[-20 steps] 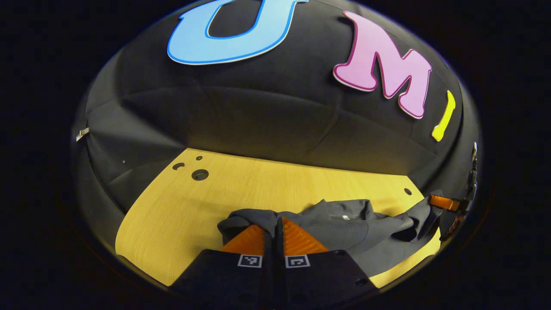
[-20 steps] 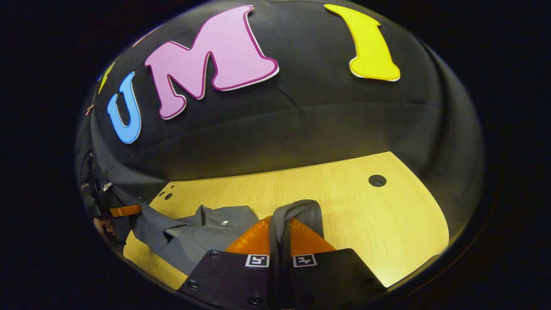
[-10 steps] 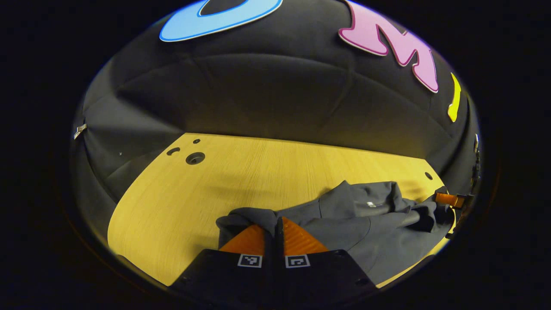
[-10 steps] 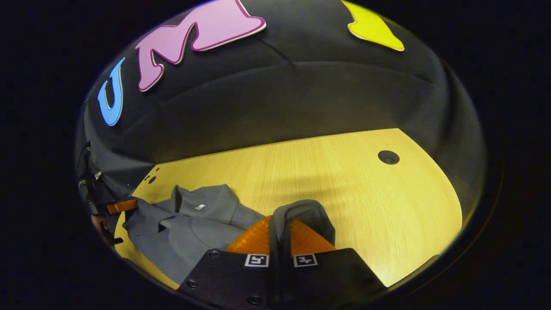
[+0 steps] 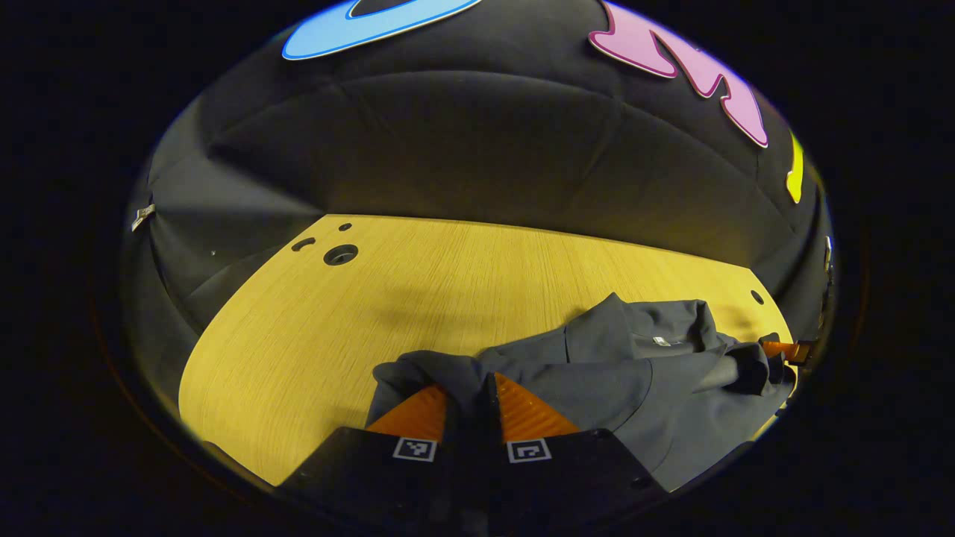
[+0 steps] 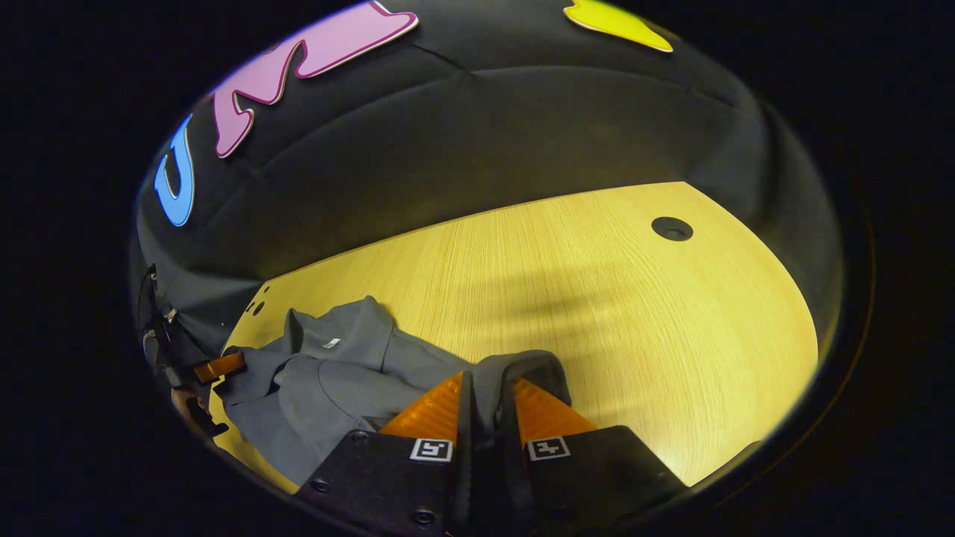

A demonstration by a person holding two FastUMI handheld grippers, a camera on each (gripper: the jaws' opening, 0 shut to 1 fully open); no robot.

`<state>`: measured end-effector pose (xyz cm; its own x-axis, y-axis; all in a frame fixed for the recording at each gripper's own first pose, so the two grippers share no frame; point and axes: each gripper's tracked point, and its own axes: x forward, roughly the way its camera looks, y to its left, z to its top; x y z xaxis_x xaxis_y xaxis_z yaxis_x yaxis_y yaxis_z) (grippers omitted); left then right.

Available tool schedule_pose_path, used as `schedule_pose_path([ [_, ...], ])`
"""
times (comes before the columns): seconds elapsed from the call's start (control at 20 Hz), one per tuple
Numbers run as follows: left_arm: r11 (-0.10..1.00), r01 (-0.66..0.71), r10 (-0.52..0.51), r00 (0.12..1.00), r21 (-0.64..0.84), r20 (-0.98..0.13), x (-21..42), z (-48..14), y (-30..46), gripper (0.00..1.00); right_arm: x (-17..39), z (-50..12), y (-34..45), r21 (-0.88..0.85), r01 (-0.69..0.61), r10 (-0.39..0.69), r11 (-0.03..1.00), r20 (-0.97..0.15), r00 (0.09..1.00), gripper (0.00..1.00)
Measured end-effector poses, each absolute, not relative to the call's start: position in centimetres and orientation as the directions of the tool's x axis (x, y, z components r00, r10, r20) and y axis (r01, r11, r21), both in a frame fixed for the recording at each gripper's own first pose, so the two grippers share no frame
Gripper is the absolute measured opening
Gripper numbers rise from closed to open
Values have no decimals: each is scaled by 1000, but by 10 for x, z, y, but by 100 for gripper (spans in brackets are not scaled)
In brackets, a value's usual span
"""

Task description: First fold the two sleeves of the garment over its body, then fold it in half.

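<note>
A dark grey garment point(image 5: 634, 380) lies crumpled on the wooden table point(image 5: 388, 298), its collar with a small white tag point(image 5: 661, 341) facing up. In the left gripper view, my left gripper point(image 5: 470, 399) is low over the table and shut on a bunched edge of the cloth, which drapes over its fingertips. In the right gripper view, my right gripper point(image 6: 486, 403) pinches another bunched edge of the garment point(image 6: 336, 380) the same way. Each view also shows the other gripper farther off: the right gripper point(image 5: 782, 349) and the left gripper point(image 6: 220, 367).
The table has a round cable hole point(image 5: 340, 255) with smaller holes beside it at the far left, and another hole point(image 6: 671, 228) at the far right. Black cloth walls close the booth behind and beside the table. A hand point(image 6: 183, 403) holds the left gripper.
Both grippers have come down toward the table with the cloth, and the garment has settled flatter. The gap between each gripper's fingers looks slightly wider than before.
</note>
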<state>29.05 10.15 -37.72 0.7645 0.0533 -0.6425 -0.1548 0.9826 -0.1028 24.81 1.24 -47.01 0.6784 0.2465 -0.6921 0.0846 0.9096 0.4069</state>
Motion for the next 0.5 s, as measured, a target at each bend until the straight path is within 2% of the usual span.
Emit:
schedule_pose_path([
  [0.05, 983, -155, 55, 763, -100, -644, 289, -375, 102, 22, 246, -470, 11, 400, 84, 242, 913, -695, 677, 23],
  [0.1, 984, -154, 57, 759, -94, -649, 285, -374, 101, 28, 241, -466, 9, 388, 86, 233, 918, -700, 675, 11],
  [0.15, 985, -150, 59, 756, -85, -652, 282, -373, 102, 41, 238, -463, 6, 377, 90, 222, 922, -703, 675, 17],
  [0.2, 986, -148, 65, 753, -72, -654, 277, -372, 103, 52, 235, -460, 3, 372, 97, 214, 923, -705, 676, 51],
  [0.3, 989, -138, 72, 757, -51, -649, 267, -365, 102, 64, 226, -449, -4, 366, 111, 197, 924, -705, 681, 46],
  [0.35, 991, -127, 68, 762, -46, -644, 261, -360, 100, 65, 222, -442, -7, 363, 115, 191, 925, -702, 686, 65],
  [0.4, 992, -119, 66, 769, -41, -635, 256, -354, 98, 69, 216, -436, -10, 364, 118, 188, 924, -700, 689, 68],
  [0.45, 993, -113, 66, 779, -37, -623, 250, -347, 97, 71, 210, -428, -11, 370, 117, 192, 922, -695, 693, 76],
  [0.5, 994, -106, 63, 791, -36, -609, 243, -339, 97, 80, 205, -419, -12, 374, 116, 191, 920, -688, 700, 77],
])
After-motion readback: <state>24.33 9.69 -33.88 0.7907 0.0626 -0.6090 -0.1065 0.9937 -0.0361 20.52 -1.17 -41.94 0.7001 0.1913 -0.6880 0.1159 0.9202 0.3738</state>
